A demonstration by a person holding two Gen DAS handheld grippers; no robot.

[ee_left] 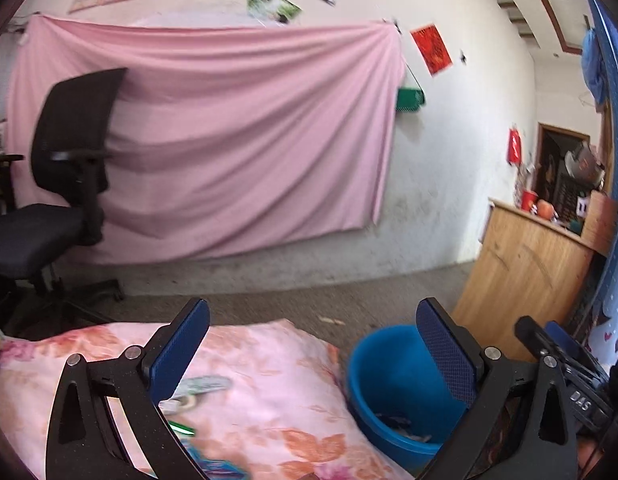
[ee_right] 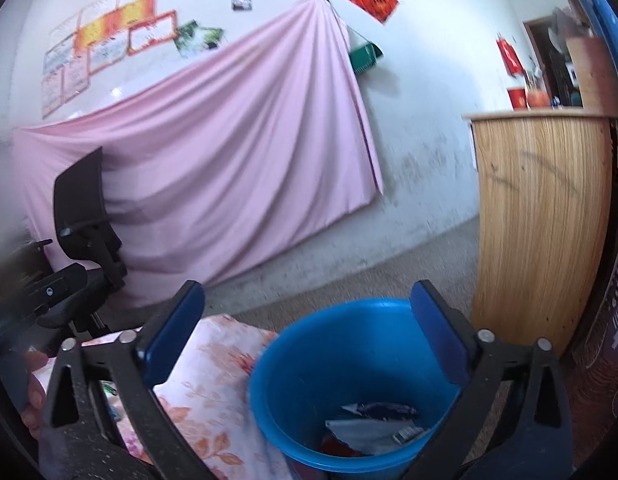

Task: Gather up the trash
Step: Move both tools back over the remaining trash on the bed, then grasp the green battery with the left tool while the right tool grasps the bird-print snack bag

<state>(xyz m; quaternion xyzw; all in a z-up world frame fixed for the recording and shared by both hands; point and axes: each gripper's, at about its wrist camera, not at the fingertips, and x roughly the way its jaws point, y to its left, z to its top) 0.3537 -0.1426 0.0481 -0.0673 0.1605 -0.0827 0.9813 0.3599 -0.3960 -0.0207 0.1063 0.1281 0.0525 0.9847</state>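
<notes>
A: Left hand-held gripper (ee_left: 313, 354)?
B: Spread wide, nothing between the blue pads (ee_left: 181, 354). Hanging over the near right part of the floral cloth (ee_left: 269, 392) that covers the counter.

A: Right hand-held gripper (ee_right: 309, 332)?
B: Spread wide as well, empty. Poised above the blue bucket (ee_right: 309, 360), which stands just off the cloth's right edge, with a wooden cabinet (ee_right: 537, 220) to its right.

A: Trash?
B: Some in the bucket: crumpled wrappers (ee_right: 373, 426) at the bottom, white, dark blue, a bit of red. On the cloth, near the left gripper's left finger: a pale greenish wrapper (ee_left: 207, 385) and a bright green scrap (ee_left: 181, 428) closer to the near edge. Too blurred to name more exactly.

A: Anything else around?
B: Black office chair (ee_left: 65, 168) beyond the counter's far left corner. Pink sheet (ee_left: 229, 140) hung on the white wall behind. Part of a person's hand (ee_right: 31, 396) at the left edge of the right wrist view.
</notes>
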